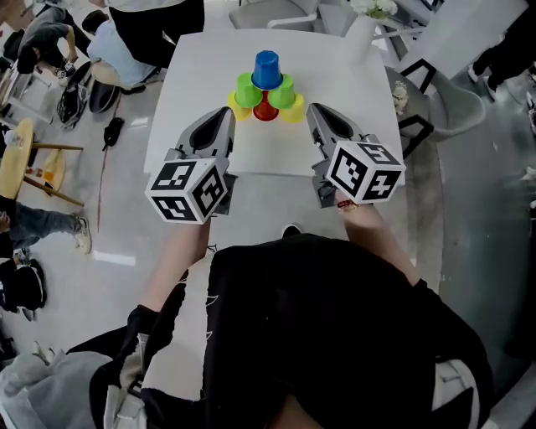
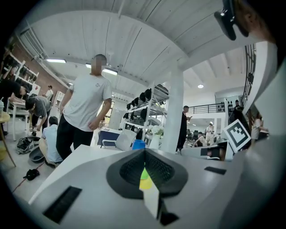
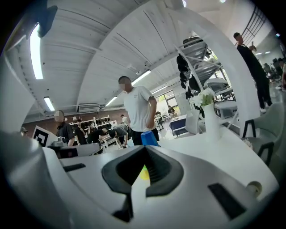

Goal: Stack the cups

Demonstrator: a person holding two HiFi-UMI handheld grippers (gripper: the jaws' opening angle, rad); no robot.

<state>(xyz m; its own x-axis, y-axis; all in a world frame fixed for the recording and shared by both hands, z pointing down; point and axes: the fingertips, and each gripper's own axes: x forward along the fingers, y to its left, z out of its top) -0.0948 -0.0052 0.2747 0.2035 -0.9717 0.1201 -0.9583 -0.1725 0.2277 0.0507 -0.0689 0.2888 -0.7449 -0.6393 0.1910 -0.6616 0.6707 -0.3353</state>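
Note:
On the white table (image 1: 201, 92) stands a pyramid of upturned cups: a blue cup (image 1: 266, 69) on top, two green cups (image 1: 248, 90) under it, and yellow cups (image 1: 294, 111) flanking a red cup (image 1: 265, 109) at the bottom. My left gripper (image 1: 228, 113) is shut and empty, its tip just left of the pyramid. On the other side my right gripper (image 1: 311, 109) is shut too, holding nothing. In the left gripper view the blue cup (image 2: 138, 144) peeks above the closed jaws. The right gripper view shows the blue cup (image 3: 149, 137) the same way.
A white vase with flowers (image 1: 362, 29) stands at the table's far right corner. Chairs (image 1: 276, 12) sit behind the table and at its right. A person in a white shirt (image 2: 85, 112) stands beyond the far left edge; others crouch on the floor at left.

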